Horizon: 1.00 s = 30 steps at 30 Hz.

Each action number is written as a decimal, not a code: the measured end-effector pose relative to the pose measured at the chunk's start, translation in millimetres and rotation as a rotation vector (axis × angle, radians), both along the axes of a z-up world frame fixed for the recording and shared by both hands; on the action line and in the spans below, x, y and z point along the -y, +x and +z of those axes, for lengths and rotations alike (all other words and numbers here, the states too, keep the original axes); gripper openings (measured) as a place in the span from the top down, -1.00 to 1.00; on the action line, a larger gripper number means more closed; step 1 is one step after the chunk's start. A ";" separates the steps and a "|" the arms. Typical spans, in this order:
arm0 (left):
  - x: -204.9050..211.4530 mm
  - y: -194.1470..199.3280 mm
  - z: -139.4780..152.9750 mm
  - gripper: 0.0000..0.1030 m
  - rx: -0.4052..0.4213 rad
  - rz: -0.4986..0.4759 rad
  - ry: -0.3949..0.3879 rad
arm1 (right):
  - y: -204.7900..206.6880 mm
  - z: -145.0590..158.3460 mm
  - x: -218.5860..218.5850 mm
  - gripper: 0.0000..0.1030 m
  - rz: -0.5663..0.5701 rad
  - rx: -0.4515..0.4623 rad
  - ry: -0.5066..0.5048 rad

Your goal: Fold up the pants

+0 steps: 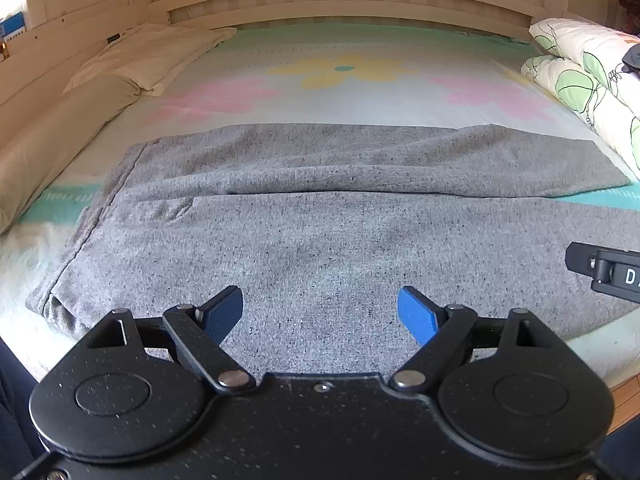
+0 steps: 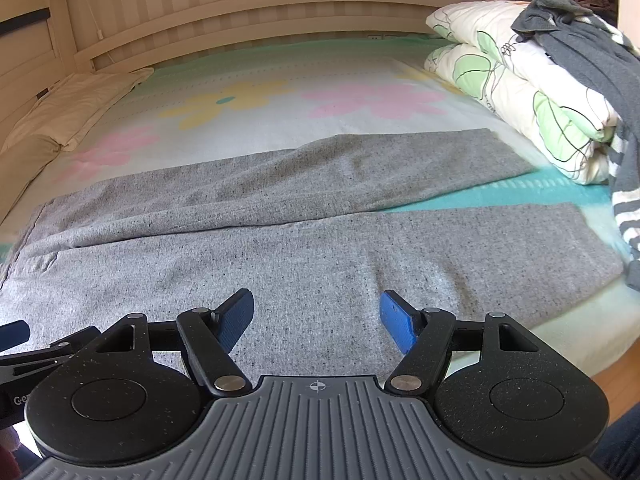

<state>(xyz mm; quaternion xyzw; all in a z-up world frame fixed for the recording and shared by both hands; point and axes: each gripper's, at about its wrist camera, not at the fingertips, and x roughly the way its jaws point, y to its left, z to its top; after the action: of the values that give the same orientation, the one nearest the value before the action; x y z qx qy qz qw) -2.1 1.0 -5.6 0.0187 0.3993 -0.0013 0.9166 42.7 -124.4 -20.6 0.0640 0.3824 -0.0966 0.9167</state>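
Pants: grey pants (image 1: 320,248) lie spread flat on the bed (image 1: 344,92), directly ahead of and beneath both pairs of fingers; the two legs run off to the right, the waist end to the left.
Far leg: the leg (image 2: 320,176) farther from the fingers lies past the near one, meeting it toward the waist and parting from it toward the cuffs, where a strip of teal sheet shows between them.
Left gripper (image 1: 320,314): its blue-padded fingers (image 1: 416,316) stand wide apart with nothing between them, over the near leg close to the front edge of the bed; whether the tips touch the cloth is hard to tell.
Right gripper (image 2: 317,318): its fingers (image 2: 394,322) are likewise spread wide and hold nothing, over the near leg, to the right of the left gripper.
Folded duvet (image 2: 520,92): white with a green leaf print, well beyond the fingers on the right, past the cuffs.
Dark clothes (image 2: 588,52): a grey heap on top of the duvet, with a striped piece hanging down its side.
Pillows (image 1: 132,60): cream, far off to the left of the fingers, along the bed's side rail.
Headboard (image 2: 280,4): pale slatted wood across the far end.
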 end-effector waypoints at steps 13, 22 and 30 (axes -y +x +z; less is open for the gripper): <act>0.9 0.1 -1.2 -0.64 -0.004 0.002 0.004 | 0.5 -0.5 -0.6 -0.33 0.000 -0.002 -0.001; -2.8 -0.9 -0.5 -0.64 -0.006 0.006 -0.001 | -0.8 -2.5 -0.7 -0.33 0.000 0.000 0.000; -0.3 2.0 -1.6 -0.64 -0.012 0.014 -0.004 | -0.8 -2.1 -0.6 -0.33 -0.001 -0.001 -0.001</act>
<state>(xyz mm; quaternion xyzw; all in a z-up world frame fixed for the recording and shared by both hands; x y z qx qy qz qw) -0.1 1.3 -7.2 0.0144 0.4050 0.0040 0.9142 41.9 -123.9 -22.7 0.0638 0.3827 -0.0972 0.9165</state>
